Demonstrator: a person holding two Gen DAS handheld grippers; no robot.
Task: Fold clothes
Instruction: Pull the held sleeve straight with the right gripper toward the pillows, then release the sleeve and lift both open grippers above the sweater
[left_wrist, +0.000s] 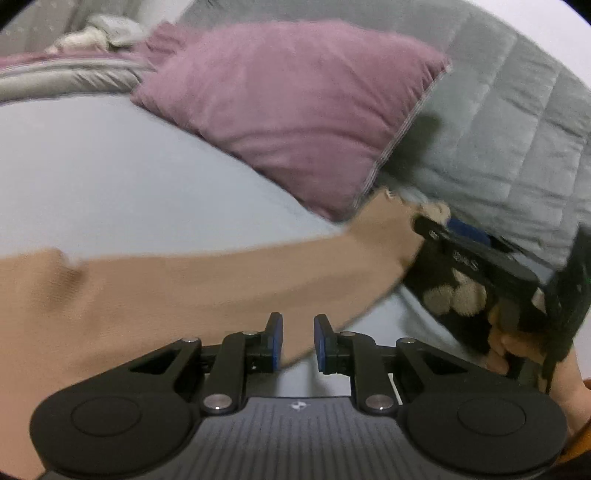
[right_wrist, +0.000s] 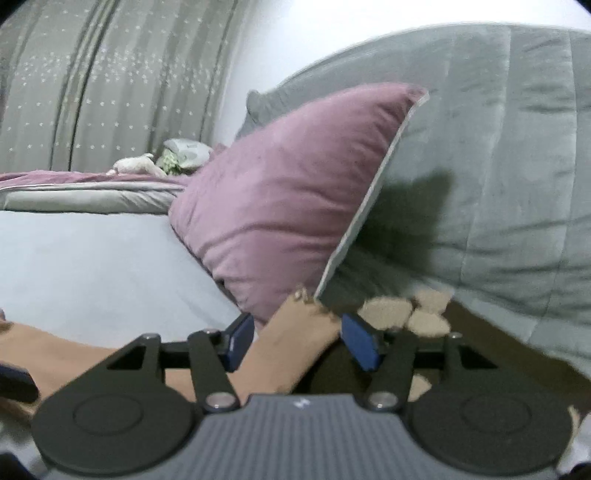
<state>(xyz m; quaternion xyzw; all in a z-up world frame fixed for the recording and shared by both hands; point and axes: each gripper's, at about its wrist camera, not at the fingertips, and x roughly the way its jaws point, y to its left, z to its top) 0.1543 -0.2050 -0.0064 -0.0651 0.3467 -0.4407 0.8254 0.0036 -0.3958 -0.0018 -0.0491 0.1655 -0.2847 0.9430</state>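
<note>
A tan garment (left_wrist: 155, 291) lies stretched across the light blue bed sheet (left_wrist: 92, 177), and its frayed far corner (right_wrist: 303, 306) reaches the foot of the purple pillow. My right gripper (right_wrist: 299, 345) is open, its blue pads wide apart on either side of that corner. In the left wrist view the right gripper (left_wrist: 436, 229) shows at the right, held by a hand (left_wrist: 506, 347). My left gripper (left_wrist: 298, 343) hovers over the garment's near edge, open with a narrow gap and nothing pinched. A dark cloth with beige paw prints (right_wrist: 406, 314) lies just right of the corner.
A purple pillow (right_wrist: 291, 192) leans against a grey quilted cushion (right_wrist: 498, 166) at the head of the bed. Folded purple and grey bedding (right_wrist: 85, 188) and a small pile of soft things (right_wrist: 166, 160) sit at the far left. A grey starred curtain (right_wrist: 110, 74) hangs behind.
</note>
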